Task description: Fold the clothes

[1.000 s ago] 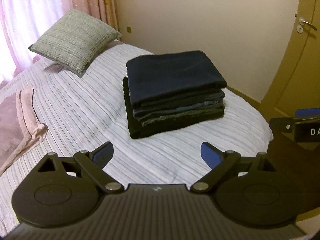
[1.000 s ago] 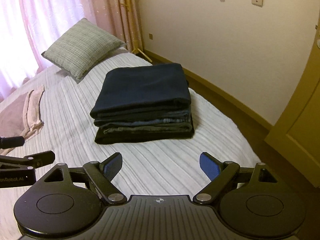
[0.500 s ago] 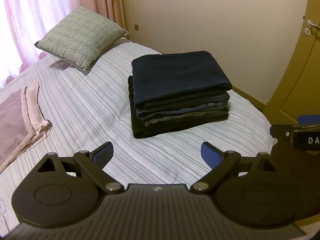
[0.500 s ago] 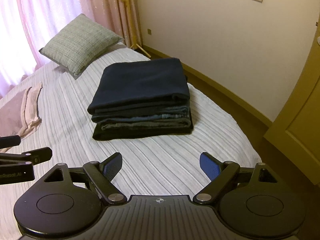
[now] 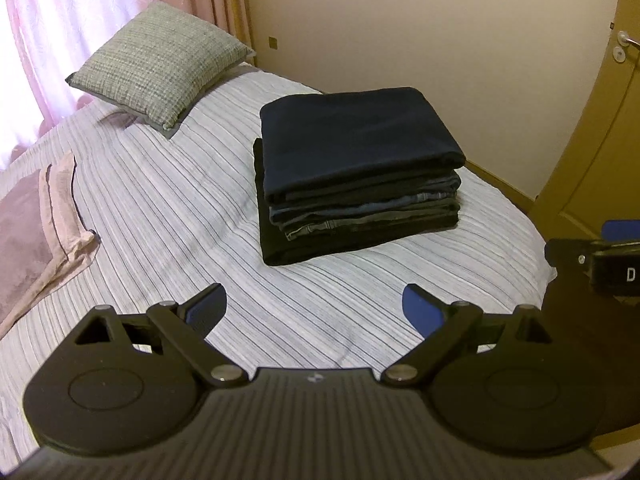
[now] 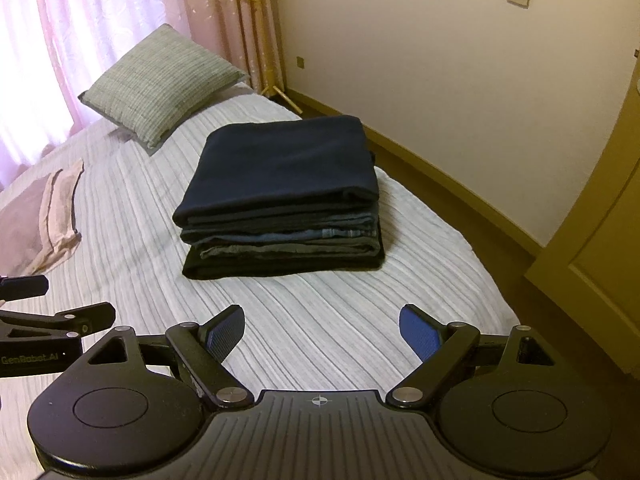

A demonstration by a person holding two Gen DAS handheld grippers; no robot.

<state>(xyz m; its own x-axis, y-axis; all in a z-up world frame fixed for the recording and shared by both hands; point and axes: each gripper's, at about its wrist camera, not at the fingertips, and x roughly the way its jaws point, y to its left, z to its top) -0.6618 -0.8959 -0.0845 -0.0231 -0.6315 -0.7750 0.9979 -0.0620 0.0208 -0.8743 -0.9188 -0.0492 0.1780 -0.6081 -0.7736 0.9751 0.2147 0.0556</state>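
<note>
Right wrist: clothes stack [image 6: 280,200] beyond jaws.

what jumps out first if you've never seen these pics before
A tall stack of folded dark clothes sits in the middle of the striped bed, navy piece on top. Behind it to the left a grey woven pillow lies near the pink curtains. Both open tongs, left and right, hover empty in front of the stack.

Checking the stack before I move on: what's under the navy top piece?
Under the navy folded garment lie several folded dark pieces, including blue denim, with a black piece at the bottom on the striped bedspread. Only their edges show; the exact count is hidden.
</note>
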